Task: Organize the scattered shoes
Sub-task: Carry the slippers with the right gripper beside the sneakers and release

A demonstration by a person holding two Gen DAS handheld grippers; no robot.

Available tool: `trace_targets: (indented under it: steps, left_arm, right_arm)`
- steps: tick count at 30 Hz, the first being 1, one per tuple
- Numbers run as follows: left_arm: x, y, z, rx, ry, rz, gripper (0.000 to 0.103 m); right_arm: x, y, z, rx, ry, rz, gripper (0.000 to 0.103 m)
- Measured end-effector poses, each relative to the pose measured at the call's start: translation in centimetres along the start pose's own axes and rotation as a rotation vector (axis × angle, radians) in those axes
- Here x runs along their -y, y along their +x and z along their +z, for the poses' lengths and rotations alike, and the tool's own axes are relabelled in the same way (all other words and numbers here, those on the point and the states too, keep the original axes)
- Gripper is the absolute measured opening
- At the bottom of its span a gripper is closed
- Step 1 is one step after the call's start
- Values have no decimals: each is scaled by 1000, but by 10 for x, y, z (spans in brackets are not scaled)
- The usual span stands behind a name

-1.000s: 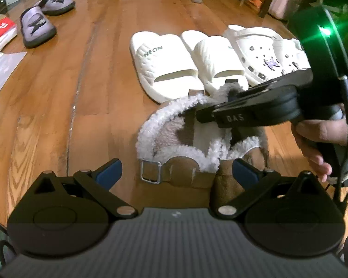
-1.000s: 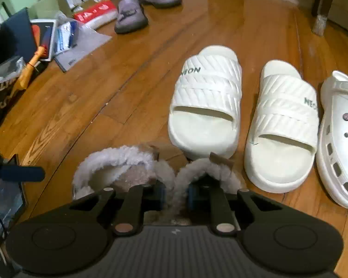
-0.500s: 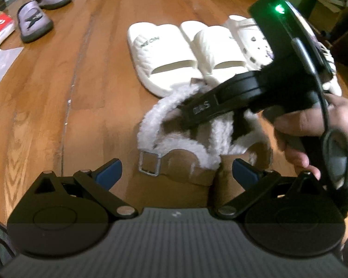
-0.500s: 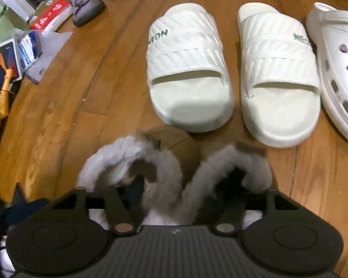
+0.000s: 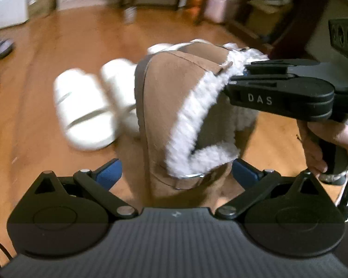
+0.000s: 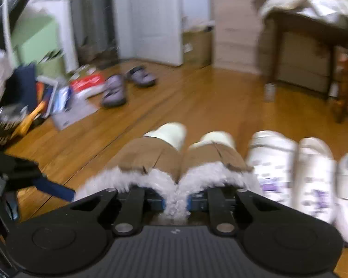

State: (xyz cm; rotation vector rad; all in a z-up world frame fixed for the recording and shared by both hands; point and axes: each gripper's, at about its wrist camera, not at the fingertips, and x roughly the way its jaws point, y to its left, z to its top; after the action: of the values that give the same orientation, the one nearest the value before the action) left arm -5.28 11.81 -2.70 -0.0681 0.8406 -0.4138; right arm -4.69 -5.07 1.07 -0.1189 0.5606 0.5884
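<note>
A pair of brown suede slippers (image 5: 174, 106) with white fleece lining hangs above the wooden floor. My right gripper (image 6: 175, 202) is closing tight on the fleece edges of both slippers (image 6: 150, 155), pinched together between its pads. In the left wrist view that right gripper (image 5: 241, 74) reaches in from the right, held by a hand (image 5: 324, 139). My left gripper (image 5: 176, 173) stands open just below the hanging pair, its blue pads (image 5: 109, 172) wide apart and holding nothing.
White slides (image 5: 81, 106) lie side by side on the floor behind the brown pair, with white clogs (image 6: 273, 162) to their right. Two grey-purple slippers (image 6: 115, 90) lie far left by papers and boxes (image 6: 58, 97). A table (image 6: 313, 23) stands at the back right.
The right gripper closed on the fleece and lifted both brown slippers off the floor. Both grippers rose and tilted up, so more of the room shows. The left gripper stayed open.
</note>
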Motion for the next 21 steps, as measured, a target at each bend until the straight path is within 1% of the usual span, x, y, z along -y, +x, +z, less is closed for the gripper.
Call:
trace_targets:
  steps: [2,5,7,8,11,12,16,17,19,21]
  left_arm:
    - [25,11,17,19,63,-51,103]
    - [62,36,42,47,146,-100,103]
    - [82,55,59,52,175,-120,103]
    - [90,66,67,48,181,-136,103]
    - [107,94,90,43,167,-186,103]
    - [115,106,99,38,160,-198,103]
    - [141,141,123,4,133,-221,103]
    - [148,149,126,-5,122,-233,103]
    - [159,160,128,-27,104,-250,103]
    - [167,168,128,-44,96,-251,103]
  right_arm:
    - [19,-21,0,61,30,-65,14]
    - [66,-54,0,169,44,-179,14]
    - [98,-66,5,192,110,-224,14]
    - [131,-78,6,205,156,-266,14]
    - [188,-95,6,211,179,-358,14]
    - [213,-100,3,208,190,-392,14]
    - [293,-107,-9,192,289,-495,14]
    - [304,-107,-11,191,300,-510,14]
    - [338,-105,-20,176,299,-543,14]
    - [369,-106,-27,158,336,-572,14]
